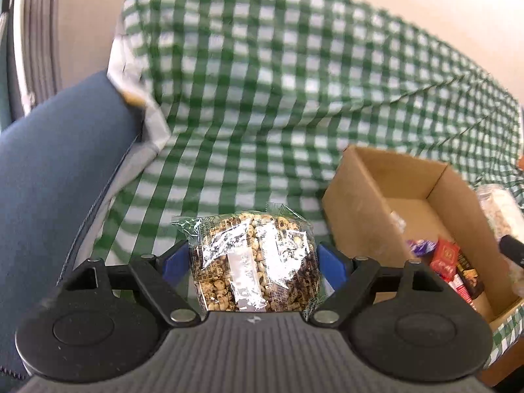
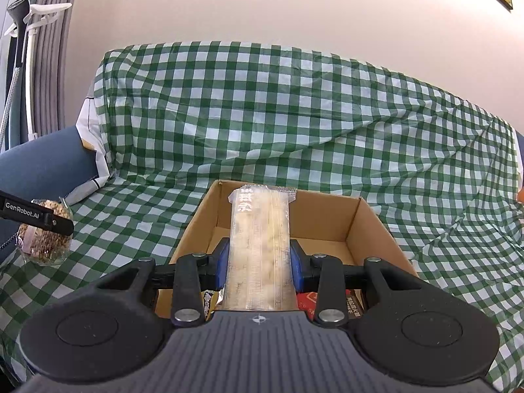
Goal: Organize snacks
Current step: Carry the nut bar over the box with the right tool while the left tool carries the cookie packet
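Over cardboard box (image 2: 370, 226): right gripper (image 2: 260, 258) pinches long snack pack (image 2: 260, 239); should lower slowly, then let go. Left gripper (image 1: 252, 262) squeezes round puffed snack (image 1: 252, 255); waits beside box.

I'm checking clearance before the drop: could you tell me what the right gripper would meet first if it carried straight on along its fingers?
Probably the cardboard box: the right gripper, shut on the long clear snack pack, points down into its open top, likely reaching the floor or far wall.
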The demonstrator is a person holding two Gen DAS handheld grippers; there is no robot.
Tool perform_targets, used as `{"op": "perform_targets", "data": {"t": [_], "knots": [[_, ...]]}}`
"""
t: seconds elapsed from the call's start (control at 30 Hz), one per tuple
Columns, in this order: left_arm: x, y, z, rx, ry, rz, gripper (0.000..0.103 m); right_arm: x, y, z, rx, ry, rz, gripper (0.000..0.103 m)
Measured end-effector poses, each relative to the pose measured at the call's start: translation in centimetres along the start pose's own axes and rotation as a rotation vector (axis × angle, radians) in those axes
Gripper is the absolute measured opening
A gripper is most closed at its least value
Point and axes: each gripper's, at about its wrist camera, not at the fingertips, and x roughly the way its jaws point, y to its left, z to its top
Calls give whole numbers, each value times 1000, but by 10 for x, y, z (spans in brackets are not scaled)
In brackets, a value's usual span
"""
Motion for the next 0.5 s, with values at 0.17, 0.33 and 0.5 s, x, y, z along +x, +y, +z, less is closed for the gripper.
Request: {"op": "perform_targets", "data": {"t": [0.17,0.33,0.5], "knots": [[-17,-17,1,81,-116,-40,86,0,-2,0,20,-2,-4,38],[-26,-39,6,126,-132,-87,86,-2,-9,1,56,-22,-8,38],[-33,-67,20,109,-140,-133,86,-3,-20,3,106,-48,-60,38]]}}
